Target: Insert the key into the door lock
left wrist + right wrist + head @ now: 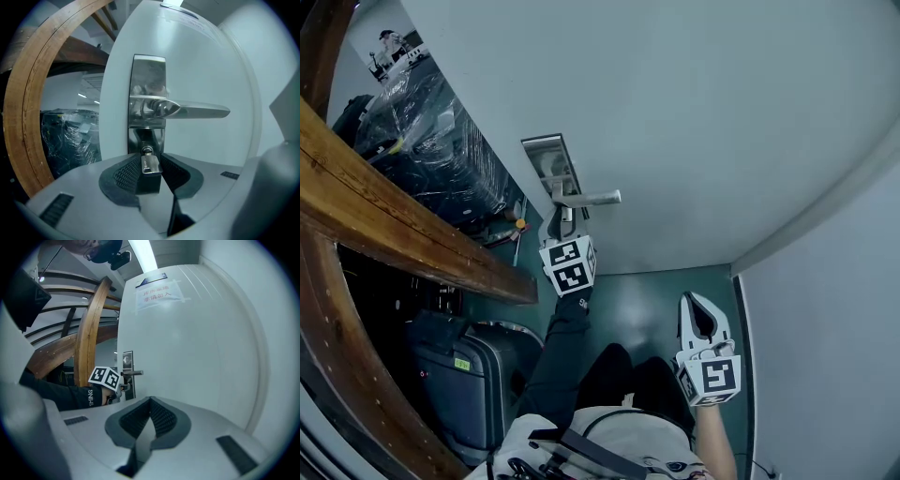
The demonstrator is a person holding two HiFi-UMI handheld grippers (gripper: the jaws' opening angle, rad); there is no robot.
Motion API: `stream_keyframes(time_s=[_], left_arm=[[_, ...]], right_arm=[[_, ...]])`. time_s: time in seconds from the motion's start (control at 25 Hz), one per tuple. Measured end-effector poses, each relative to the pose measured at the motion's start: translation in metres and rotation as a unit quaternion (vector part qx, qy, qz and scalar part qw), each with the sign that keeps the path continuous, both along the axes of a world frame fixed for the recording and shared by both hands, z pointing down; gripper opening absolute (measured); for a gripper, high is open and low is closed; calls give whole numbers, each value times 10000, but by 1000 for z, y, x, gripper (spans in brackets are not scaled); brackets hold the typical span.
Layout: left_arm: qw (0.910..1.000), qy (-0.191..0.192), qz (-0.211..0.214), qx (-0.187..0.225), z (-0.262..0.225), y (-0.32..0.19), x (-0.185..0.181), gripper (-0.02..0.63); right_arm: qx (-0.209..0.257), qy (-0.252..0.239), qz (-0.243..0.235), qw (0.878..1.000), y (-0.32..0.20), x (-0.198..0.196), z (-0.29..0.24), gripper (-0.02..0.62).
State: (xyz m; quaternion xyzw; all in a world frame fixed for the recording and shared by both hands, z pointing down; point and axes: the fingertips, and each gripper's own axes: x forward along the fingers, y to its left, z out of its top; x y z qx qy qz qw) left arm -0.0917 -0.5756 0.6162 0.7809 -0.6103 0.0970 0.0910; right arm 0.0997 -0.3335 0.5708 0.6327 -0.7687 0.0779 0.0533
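Key (pixel 151 163) pinched in left gripper (pixel 149 170), long axis aimed straight at keyhole (pixel 147 151) just ahead, below handle (pixel 187 111); blade depth unclear; right gripper (pixel 150 403) closed on nothing, well back from door (pixel 201 357).

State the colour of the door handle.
The door handle is shiny silver metal; the left gripper view shows it best.

light: dim, bluish | glare: ceiling lamp (pixel 143 254) | edges: fisheye-bent, dark, blurred
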Motion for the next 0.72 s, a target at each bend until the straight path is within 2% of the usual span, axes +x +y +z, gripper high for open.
stream_keyframes(time_s=[0.24,0.52,0.56,0.6,0.72], left_arm=[[9996,-66,151,-235,-7,60,-9,118],[9990,153,396,169,-109,150,2,117],[9987,131,420,269,-127,159,5,100],[9983,102,430,373,-144,167,7,22],[9970,57,455,626,-191,182,13,5]], right_arm=[[-1,-43,-229,9997,-5,-18,-34,5],[221,-111,-605,9979,-15,-40,-118,5],[273,-120,-653,9974,-14,-43,-130,5],[334,-130,-703,9969,-14,-46,-143,5],[538,-160,-852,9948,-15,-55,-177,5]])
